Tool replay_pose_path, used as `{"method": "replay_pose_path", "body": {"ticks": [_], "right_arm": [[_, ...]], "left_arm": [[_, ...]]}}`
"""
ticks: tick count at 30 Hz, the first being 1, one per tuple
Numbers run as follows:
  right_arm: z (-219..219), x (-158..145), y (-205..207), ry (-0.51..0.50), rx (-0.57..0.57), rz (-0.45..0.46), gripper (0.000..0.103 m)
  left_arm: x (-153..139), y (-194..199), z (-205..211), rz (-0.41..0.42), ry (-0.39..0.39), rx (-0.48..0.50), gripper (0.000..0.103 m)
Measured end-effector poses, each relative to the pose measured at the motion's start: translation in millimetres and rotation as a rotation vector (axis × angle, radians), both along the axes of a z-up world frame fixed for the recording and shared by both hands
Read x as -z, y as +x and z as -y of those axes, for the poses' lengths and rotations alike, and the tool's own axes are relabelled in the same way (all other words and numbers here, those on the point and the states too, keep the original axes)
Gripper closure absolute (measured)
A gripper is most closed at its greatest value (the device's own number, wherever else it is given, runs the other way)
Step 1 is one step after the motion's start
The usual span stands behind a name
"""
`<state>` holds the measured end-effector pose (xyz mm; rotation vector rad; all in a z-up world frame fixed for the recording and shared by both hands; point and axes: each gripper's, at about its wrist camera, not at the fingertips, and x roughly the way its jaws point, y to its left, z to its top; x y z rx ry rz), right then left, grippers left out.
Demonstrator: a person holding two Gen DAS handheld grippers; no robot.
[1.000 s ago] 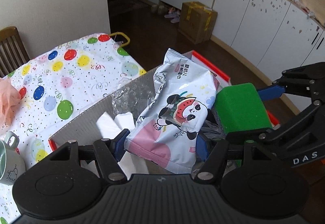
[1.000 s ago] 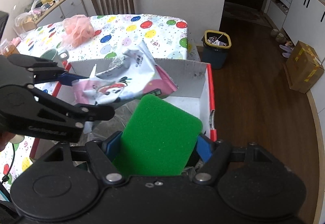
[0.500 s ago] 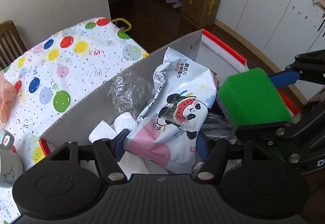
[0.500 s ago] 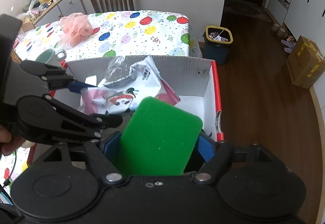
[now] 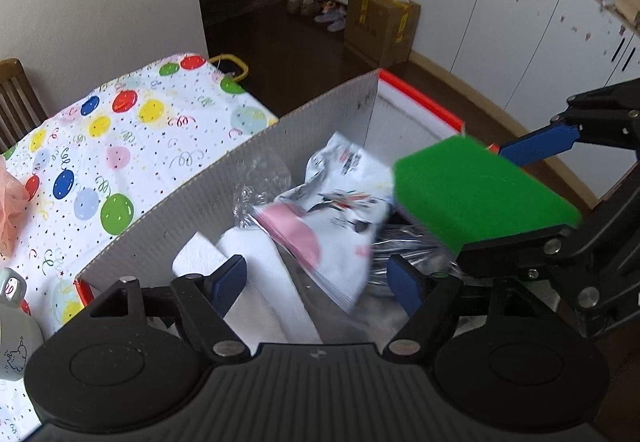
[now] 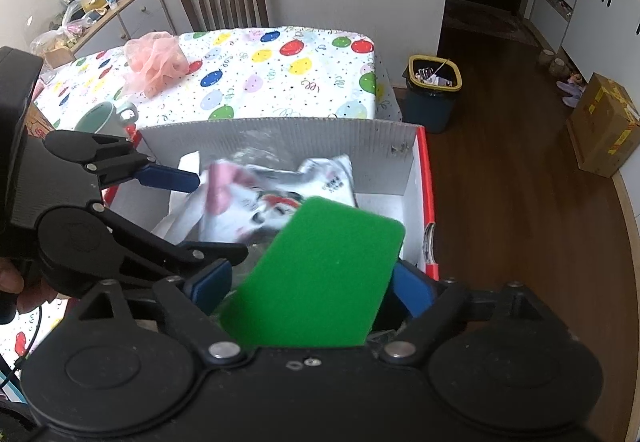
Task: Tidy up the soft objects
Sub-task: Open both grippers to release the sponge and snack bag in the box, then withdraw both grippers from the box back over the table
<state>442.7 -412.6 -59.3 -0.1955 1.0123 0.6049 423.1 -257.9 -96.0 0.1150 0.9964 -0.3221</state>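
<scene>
Pinching green sponge (image 6: 320, 274), right gripper (image 6: 310, 288) holds it tilted over near-right part of box (image 6: 420, 177). Left gripper (image 5: 318, 280) spread wide, nothing between fingers (image 5: 230, 276); wipes pack (image 5: 332, 209) blurred, just ahead of fingertips, inside box atop white tissue (image 5: 256, 274) and clear plastic (image 5: 264, 177). Outside box, on table (image 6: 272, 69): pink mesh pouf (image 6: 154, 61), green mug (image 6: 102, 119).

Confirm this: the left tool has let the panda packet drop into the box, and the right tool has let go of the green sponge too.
Half right. The right tool is clamped on the green sponge, as the right wrist view shows. The left tool is open, the panda packet in the box.
</scene>
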Motion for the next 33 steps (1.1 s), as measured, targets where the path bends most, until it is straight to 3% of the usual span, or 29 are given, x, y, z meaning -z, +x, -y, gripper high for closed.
{"method": "replay_pose_path", "body": {"ticks": [20,27,33], "right_arm": [[12,-51,-19,0.103,-0.027,0.099,0.003],[-3,-75,-24,0.148,-0.061,0.14,0.0],[-32,-87,-23,0.163,-0.109,0.146,0.0]], "left_arm": [[-63,-46,-27,0.136,-0.126,-0.069,0.02],[-90,-72,-53,0.187,-0.152,-0.122,0.019],[-107,-91,-88,0.232,-0.163,-0.182,0.01]]}}
